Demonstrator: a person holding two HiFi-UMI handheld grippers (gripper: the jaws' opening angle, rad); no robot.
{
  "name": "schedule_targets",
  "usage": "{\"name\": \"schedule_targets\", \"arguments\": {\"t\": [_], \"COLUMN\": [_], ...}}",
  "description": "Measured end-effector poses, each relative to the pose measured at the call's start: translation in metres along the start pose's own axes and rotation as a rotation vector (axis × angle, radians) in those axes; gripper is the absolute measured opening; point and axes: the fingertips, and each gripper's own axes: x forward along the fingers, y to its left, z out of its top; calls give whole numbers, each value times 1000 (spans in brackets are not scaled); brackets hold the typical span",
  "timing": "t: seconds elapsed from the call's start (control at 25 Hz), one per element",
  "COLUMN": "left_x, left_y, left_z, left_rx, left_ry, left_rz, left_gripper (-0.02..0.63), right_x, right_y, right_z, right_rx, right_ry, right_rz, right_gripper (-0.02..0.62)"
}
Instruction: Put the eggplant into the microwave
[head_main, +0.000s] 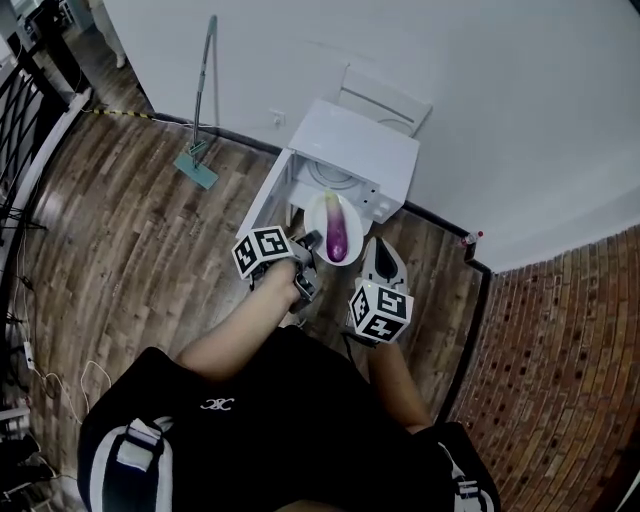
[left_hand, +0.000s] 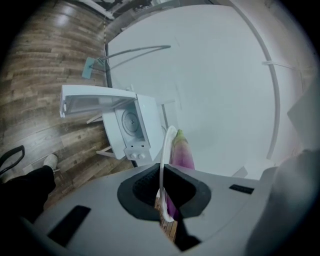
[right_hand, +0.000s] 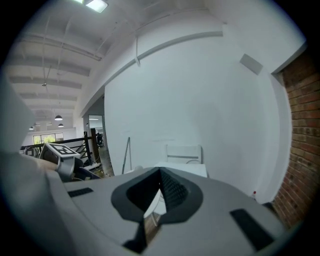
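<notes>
A purple eggplant (head_main: 337, 236) lies on a white plate (head_main: 318, 218) held just in front of the white microwave (head_main: 355, 150). The microwave's door (head_main: 268, 195) hangs open to the left and its turntable shows inside. My left gripper (head_main: 312, 241) is shut on the plate's left rim. In the left gripper view the rim (left_hand: 163, 150) runs edge-on between the pads of the left gripper (left_hand: 162, 172), with the eggplant (left_hand: 182, 151) to its right and the microwave (left_hand: 131, 122) beyond. My right gripper (head_main: 382, 250) (right_hand: 159, 175) hangs right of the plate, jaws together, holding nothing I can see.
A mop (head_main: 205, 100) with a teal head leans on the white wall left of the microwave. A white frame (head_main: 385, 98) stands behind it. A brick wall (head_main: 560, 350) closes the right side and a black railing (head_main: 20, 110) the left. A small red-capped bottle (head_main: 472, 240) stands by the baseboard.
</notes>
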Motion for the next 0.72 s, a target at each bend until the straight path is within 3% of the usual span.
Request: {"name": "schedule_targets", "arguments": {"t": [0.4, 0.72], "left_x": [50, 61], "left_y": [-4, 10], "left_z": [41, 49], "left_rx": [-15, -71], "left_ry": [-30, -158], "left_rz": [9, 57], "left_gripper": [14, 14], "right_x": [70, 116], "right_y": [-11, -12], "right_z": [9, 8], "right_rx": [-48, -109], "right_ry": [54, 84], "right_rz": [52, 221], "right_gripper": [14, 14]}}
